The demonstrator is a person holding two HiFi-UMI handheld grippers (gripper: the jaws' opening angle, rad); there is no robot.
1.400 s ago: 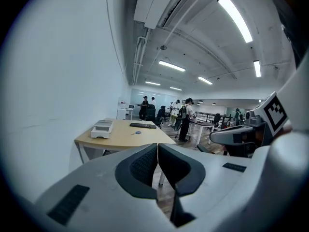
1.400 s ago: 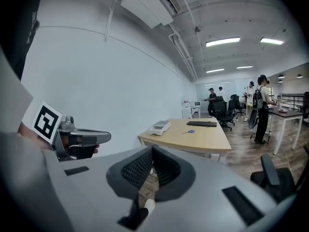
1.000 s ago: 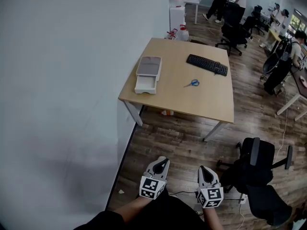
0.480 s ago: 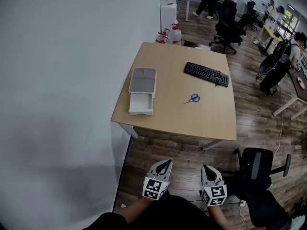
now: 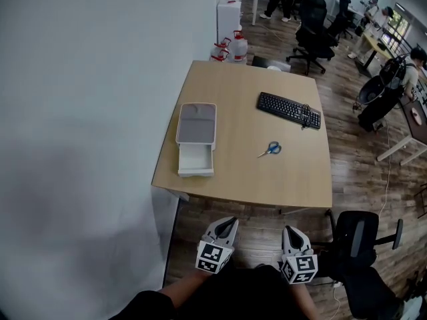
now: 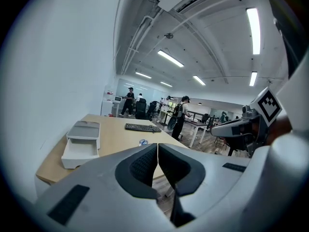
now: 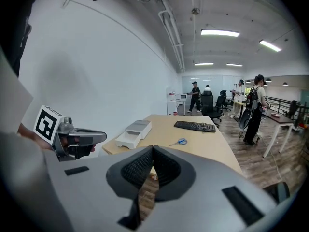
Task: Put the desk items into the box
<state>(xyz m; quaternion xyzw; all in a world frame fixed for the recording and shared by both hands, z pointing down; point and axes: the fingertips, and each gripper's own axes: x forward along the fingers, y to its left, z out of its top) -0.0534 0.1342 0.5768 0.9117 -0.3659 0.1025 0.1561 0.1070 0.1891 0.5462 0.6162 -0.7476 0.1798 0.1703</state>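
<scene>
Scissors [image 5: 270,149] with blue handles lie flat near the middle of the surface [image 5: 247,179], well apart from the black keyboard [image 5: 289,110] that sits toward the far right corner. The white box [image 5: 196,122] stands at the left edge with its drawer [image 5: 195,160] pulled out toward me, and it looks empty. I am standing back from the near edge with both tools low in front of me. The left hand-held gripper [image 6: 158,153] has its pads pressed together with nothing between them, and the right hand-held gripper [image 7: 152,156] is closed and empty in the same way. Neither is near any item yet. I judge the scissors to be light and stiff, but they are thin against the wood and the metal blades are slick. I would pinch them across the handle loops or at the pivot, where there is some height to bite on. The keyboard should be rigid and fairly light but long, so a hold at the middle of one long edge ought to keep it from tipping. I doubt it fits the drawer. From here I cannot tell whether a cable trails from it.
</scene>
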